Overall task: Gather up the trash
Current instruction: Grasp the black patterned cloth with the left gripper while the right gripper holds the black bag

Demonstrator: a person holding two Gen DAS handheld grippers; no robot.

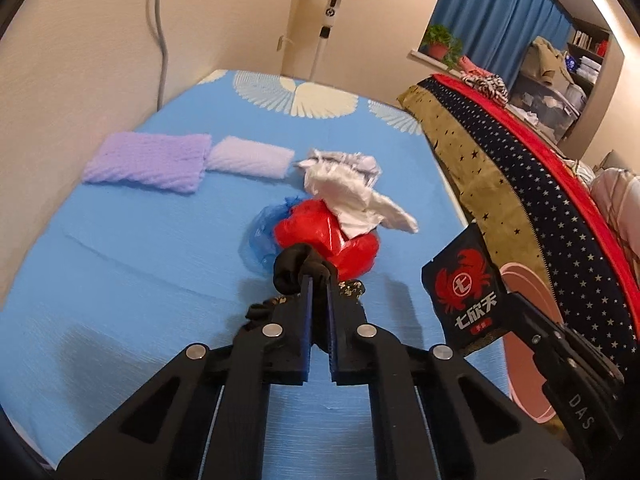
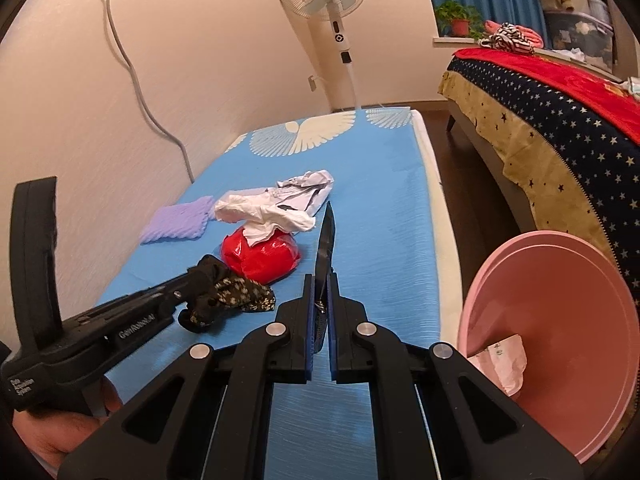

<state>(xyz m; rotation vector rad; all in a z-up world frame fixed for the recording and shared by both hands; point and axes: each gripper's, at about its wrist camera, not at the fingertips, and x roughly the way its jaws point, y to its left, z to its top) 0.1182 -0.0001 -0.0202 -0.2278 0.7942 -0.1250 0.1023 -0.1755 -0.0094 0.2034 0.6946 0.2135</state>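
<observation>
My left gripper point(image 1: 318, 276) is shut on a black patterned cloth point(image 1: 298, 274), just above the blue bed point(image 1: 140, 264); the same cloth point(image 2: 230, 294) shows in the right wrist view. My right gripper point(image 2: 320, 280) is shut on a black snack packet point(image 2: 325, 248), seen edge-on; in the left wrist view the packet point(image 1: 466, 296) shows a red crab print. A red plastic bag point(image 1: 328, 242), a blue plastic bag point(image 1: 262, 236) and crumpled white paper point(image 1: 352, 196) lie ahead on the bed. A pink basin point(image 2: 580, 344) stands right of the bed.
Two purple towels point(image 1: 148, 162) lie at the left by the wall. A second bed with a starred cover point(image 2: 560, 120) stands to the right. A standing fan point(image 2: 332, 4) is at the far end. A white wrapper point(image 2: 500, 364) lies in the basin.
</observation>
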